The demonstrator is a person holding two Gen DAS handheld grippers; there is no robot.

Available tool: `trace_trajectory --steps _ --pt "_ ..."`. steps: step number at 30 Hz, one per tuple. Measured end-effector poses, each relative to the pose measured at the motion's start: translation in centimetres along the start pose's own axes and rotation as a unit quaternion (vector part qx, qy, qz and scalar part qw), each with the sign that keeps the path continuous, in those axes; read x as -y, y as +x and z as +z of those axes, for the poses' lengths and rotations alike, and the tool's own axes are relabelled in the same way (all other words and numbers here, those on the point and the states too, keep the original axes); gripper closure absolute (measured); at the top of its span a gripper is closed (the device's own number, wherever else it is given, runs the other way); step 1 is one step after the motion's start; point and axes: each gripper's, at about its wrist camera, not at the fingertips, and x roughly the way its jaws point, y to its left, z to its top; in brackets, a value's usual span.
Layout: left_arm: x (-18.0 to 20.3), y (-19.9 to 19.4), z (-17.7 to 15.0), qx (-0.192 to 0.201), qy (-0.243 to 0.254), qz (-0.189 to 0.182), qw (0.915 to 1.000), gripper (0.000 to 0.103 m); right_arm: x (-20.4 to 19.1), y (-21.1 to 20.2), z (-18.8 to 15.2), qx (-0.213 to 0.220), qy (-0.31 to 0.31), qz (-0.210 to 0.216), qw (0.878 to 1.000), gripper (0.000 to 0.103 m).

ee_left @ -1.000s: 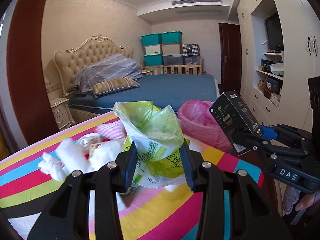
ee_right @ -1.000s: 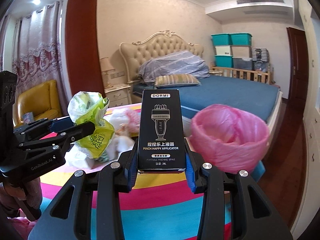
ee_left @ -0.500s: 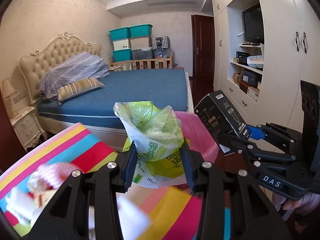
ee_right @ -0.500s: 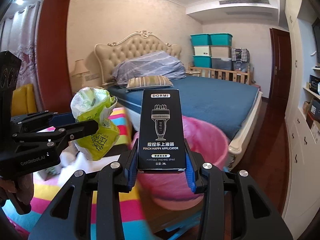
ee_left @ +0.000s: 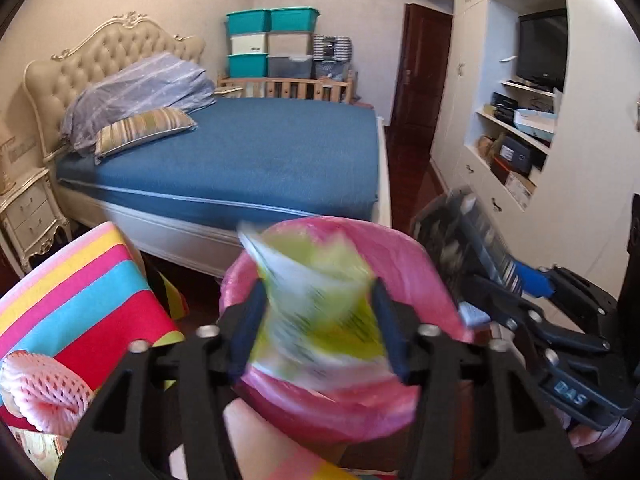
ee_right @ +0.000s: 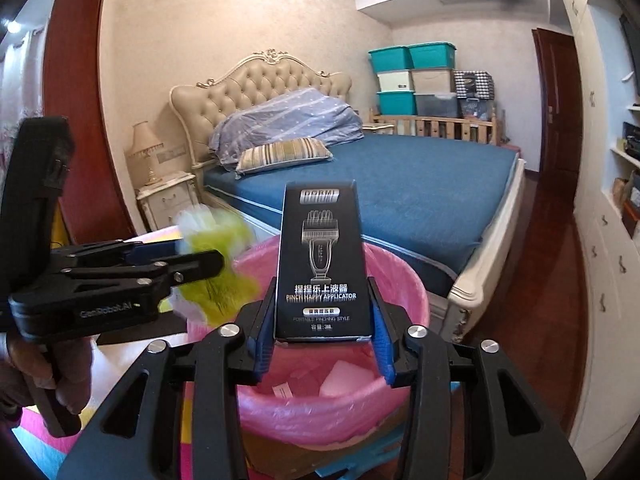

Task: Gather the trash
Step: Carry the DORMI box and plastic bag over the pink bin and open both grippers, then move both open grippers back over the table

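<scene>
My left gripper (ee_left: 318,320) is shut on a crumpled green and white plastic bag (ee_left: 316,284), blurred by motion, held over the pink-lined trash bin (ee_left: 432,276). My right gripper (ee_right: 324,320) is shut on a black "Pinch Happy Applicator" box (ee_right: 322,264), held upright above the same bin (ee_right: 404,280). The bin holds white scraps (ee_right: 344,376). The left gripper and its bag (ee_right: 218,252) show at left in the right wrist view; the right gripper with the box (ee_left: 468,240) shows at right in the left wrist view.
A striped colourful table (ee_left: 80,292) lies at lower left with a pink foam net (ee_left: 44,392) on it. A blue bed (ee_left: 248,152) stands behind the bin. White cabinets (ee_left: 520,128) line the right wall. A nightstand (ee_right: 168,200) is beside the bed.
Both grippers have swung right from the table to above the pink bin, each still holding its item. The green bag is now blurred and tilted.
</scene>
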Motion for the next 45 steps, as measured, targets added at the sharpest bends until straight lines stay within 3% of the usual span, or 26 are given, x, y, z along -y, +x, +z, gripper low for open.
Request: trace_trajectory --steps 4,10,17,24,30,35,38,41,45 --pt "-1.4 -1.4 -0.3 0.008 -0.031 0.004 0.9995 0.022 1.7 -1.6 -0.1 0.026 0.032 0.000 0.999 0.035" --pt "-3.2 -8.1 -0.8 0.067 -0.060 0.019 0.9957 0.005 0.7 -5.9 -1.2 0.050 0.039 0.007 0.998 0.035" --pt "-2.2 -13.9 -0.8 0.118 -0.037 0.023 0.9920 0.005 -3.1 -9.7 -2.7 0.057 0.029 0.017 0.998 0.034" --pt "-4.7 -19.8 -4.8 0.145 -0.024 0.078 0.9861 0.005 -9.0 -10.5 -5.2 0.020 -0.026 0.063 0.997 0.033" --pt "-8.4 -24.2 -9.9 0.134 -0.027 0.142 0.9803 0.005 -14.9 -9.0 -8.0 -0.023 -0.062 0.106 0.992 0.033" --pt "-12.4 -26.9 -14.8 0.104 -0.060 0.189 0.9746 0.005 -19.3 -8.1 -9.4 -0.045 -0.093 0.121 0.987 0.033" --pt "-14.4 -27.5 -17.2 0.082 -0.090 0.198 0.9725 0.005 -20.9 -7.3 -9.8 -0.064 -0.099 0.123 0.985 0.033" --pt "-16.0 -27.5 -19.4 0.059 -0.128 0.199 0.9698 0.005 -22.4 -6.0 -10.3 -0.088 -0.107 0.099 0.985 0.025" --pt "-17.1 -27.2 -21.1 0.043 -0.137 0.199 0.9694 0.005 -23.9 -4.9 -10.6 -0.104 -0.119 0.091 0.983 0.018"
